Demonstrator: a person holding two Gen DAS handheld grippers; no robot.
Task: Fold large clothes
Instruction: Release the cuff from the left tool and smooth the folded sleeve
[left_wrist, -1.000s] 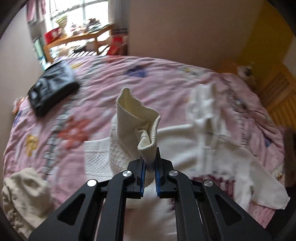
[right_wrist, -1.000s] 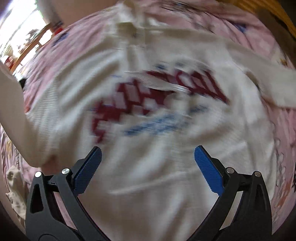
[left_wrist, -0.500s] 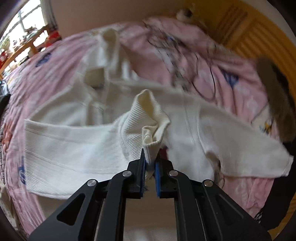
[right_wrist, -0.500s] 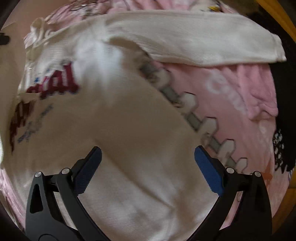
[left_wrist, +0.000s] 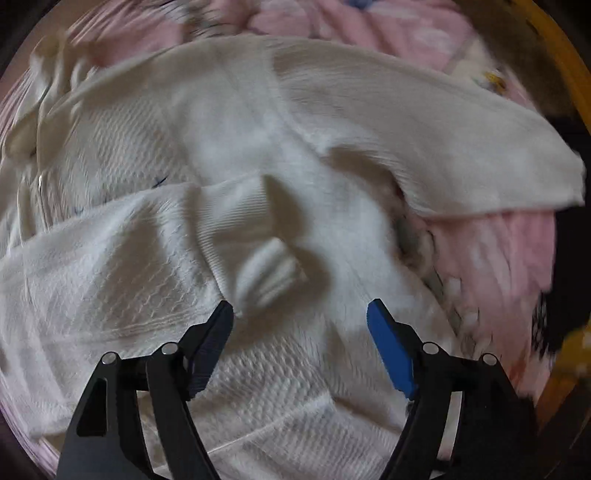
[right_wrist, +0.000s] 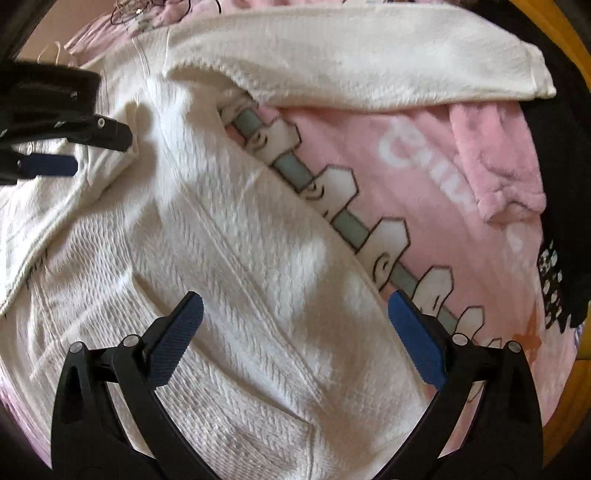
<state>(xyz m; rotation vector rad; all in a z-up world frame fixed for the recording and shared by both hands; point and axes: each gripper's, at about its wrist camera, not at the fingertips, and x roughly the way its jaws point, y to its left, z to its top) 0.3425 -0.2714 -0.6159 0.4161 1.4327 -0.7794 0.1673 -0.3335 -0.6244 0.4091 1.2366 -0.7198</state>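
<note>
Below both grippers — left gripper (left_wrist: 300, 325) spread, right gripper (right_wrist: 295, 317) spread — cream sweater (right_wrist: 258, 258), untouched.

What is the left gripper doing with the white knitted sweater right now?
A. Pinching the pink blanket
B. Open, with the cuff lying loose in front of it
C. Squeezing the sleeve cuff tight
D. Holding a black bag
B: the left gripper has its blue pads spread wide apart, and the ribbed sleeve cuff of the white knitted sweater lies loose on the sweater's body just ahead of them.
</note>
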